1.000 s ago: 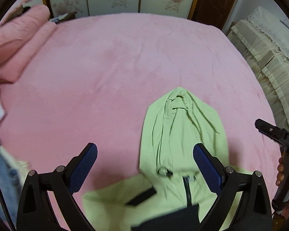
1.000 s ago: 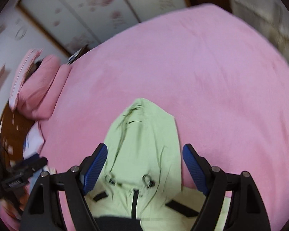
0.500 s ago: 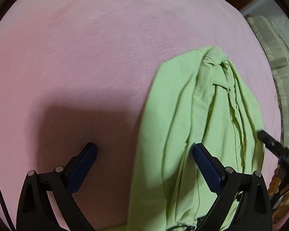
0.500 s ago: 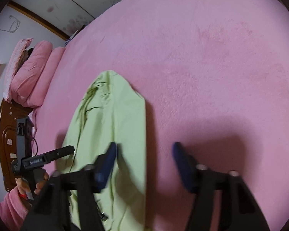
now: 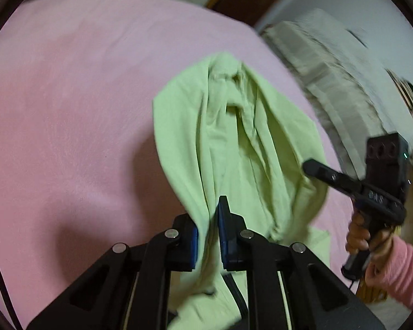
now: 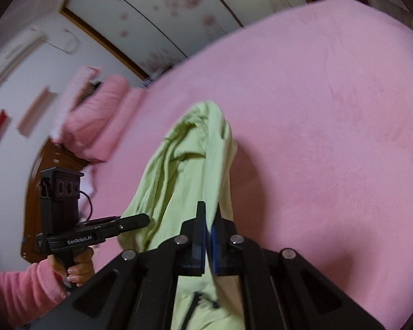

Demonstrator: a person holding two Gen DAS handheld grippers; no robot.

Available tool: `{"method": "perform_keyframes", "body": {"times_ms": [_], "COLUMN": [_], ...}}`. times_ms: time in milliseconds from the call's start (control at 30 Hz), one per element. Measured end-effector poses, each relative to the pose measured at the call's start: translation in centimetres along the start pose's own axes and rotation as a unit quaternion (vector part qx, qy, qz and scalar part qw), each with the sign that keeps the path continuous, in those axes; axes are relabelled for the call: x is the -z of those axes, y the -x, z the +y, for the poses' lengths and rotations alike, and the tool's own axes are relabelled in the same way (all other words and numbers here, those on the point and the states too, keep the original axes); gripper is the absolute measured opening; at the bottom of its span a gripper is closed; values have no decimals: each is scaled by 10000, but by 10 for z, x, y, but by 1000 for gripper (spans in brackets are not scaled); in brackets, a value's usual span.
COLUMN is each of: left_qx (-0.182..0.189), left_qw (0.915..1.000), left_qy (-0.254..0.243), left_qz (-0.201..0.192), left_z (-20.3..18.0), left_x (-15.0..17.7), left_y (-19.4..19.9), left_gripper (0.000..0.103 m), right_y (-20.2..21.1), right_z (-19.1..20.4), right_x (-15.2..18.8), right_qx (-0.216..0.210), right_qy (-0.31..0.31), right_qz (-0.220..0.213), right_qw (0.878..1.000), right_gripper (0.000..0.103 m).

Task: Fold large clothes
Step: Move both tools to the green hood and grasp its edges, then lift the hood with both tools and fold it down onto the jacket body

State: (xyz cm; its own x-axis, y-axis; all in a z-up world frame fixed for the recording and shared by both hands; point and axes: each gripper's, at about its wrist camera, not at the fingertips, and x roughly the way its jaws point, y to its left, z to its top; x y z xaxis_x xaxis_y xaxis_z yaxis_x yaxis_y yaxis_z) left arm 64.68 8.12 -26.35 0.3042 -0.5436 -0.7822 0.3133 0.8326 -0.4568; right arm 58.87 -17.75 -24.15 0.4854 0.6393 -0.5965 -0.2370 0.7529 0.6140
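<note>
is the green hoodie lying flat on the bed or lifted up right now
Lifted, in part. Both the left claw and the right claw are shut on the green hoodie, which drapes in loose folds over the pink bed.

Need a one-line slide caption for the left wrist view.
Left gripper shut on light green hooded jacket, lifting it off pink bedspread.

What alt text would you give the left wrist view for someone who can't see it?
The left gripper is shut on a fold of the light green hoodie, whose hood lies on the pink bed cover. At the right edge, the right gripper meets the hoodie's other side.
</note>
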Motion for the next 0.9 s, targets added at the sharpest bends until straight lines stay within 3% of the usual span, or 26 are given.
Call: {"method": "perform_keyframes", "body": {"times_ms": [167, 433, 467, 533, 567, 600, 667, 733, 800, 900], "left_qx": [-208, -805, -973, -1435, -1673, -1866, -2345, -2730, -2873, -3017], "left_qw": [9987, 9949, 9936, 9882, 9836, 9795, 9671, 9540, 9479, 9421], "left_qy": [-472, -515, -448, -221, -142, -87, 2, 166, 408, 897], "left_qz": [-31, 328, 358, 483, 656, 750, 988, 1225, 1315, 1159], "left_z": [-34, -46, -47, -49, -50, -51, -42, -42, -36, -32], "left_x": [40, 112, 120, 130, 137, 141, 160, 176, 192, 209], "left_y": [52, 84, 83, 77, 73, 71, 78, 77, 85, 113], "left_gripper": [11, 15, 24, 55, 79, 83, 83, 83, 83, 83], "right_y": [55, 96, 97, 96, 94, 93, 93, 97, 106, 136], "right_z": [28, 39, 37, 33, 31, 30, 26, 20, 11, 4], "right_x": [30, 92, 100, 118, 124, 134, 152, 166, 180, 197], "right_qx": [-323, 68, 205, 833, 1031, 1261, 1732, 2066, 2305, 2266], "right_qy": [10, -227, -285, -468, -566, -681, -922, -1164, -1446, -1797], "right_qz": [-371, -120, -59, 257, 402, 594, 955, 1189, 1354, 1115], "right_qw": [9988, 9996, 9994, 9951, 9922, 9879, 9759, 9642, 9527, 9508], "right_gripper": [3, 8, 11, 23, 33, 47, 62, 64, 64, 64]}}
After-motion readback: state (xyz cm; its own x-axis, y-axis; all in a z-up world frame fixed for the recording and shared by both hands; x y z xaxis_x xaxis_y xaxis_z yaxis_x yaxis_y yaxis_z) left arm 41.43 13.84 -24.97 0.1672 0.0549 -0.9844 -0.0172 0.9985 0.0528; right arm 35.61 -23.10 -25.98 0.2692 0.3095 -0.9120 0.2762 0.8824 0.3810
